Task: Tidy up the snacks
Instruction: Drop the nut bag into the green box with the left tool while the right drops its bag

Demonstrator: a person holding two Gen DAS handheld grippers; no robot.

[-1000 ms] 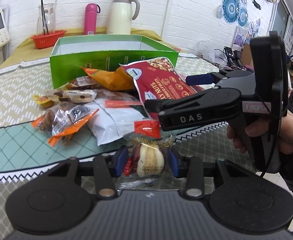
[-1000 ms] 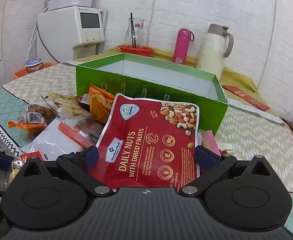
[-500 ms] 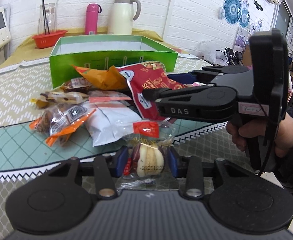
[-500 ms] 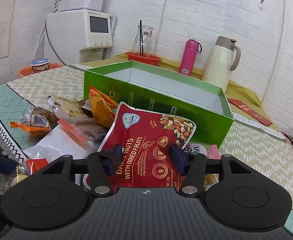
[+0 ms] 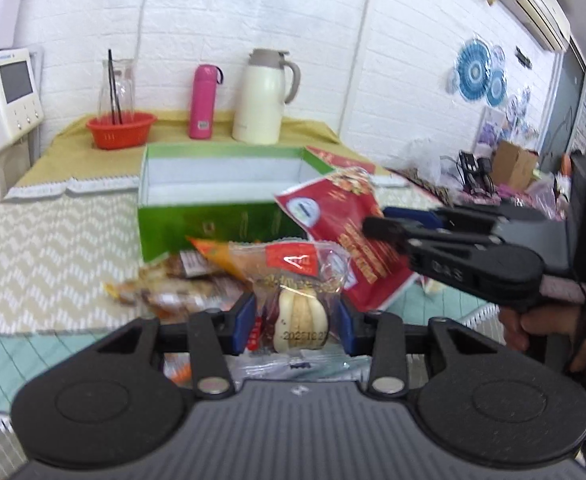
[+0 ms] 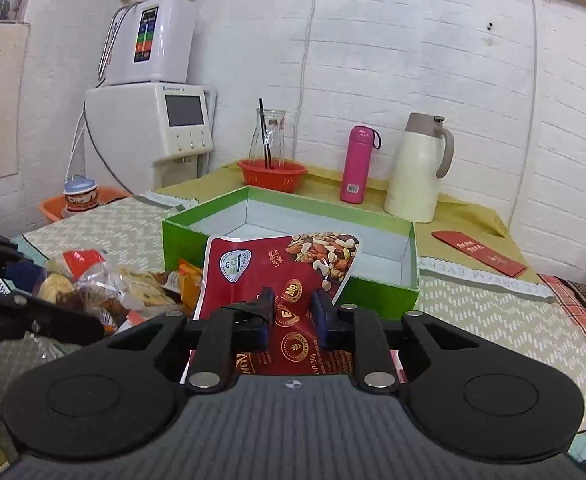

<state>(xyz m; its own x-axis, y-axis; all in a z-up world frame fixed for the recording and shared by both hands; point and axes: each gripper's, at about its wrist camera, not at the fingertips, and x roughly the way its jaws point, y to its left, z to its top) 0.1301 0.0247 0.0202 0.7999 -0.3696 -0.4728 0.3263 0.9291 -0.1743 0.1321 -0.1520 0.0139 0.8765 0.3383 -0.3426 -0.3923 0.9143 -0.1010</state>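
Left wrist view: snack pile blurred behind wrapped pastry.

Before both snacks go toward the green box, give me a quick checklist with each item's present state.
1. Left gripper shut on clear-wrapped pastry: ok.
2. Right gripper jaws, just closing, pinch the red nut pouch: ok.
3. Pouch lifted off the snack pile: ok.
4. Green box open: ok.
5. Box floor bare: cannot tell.
6. Grippers apart: ok.
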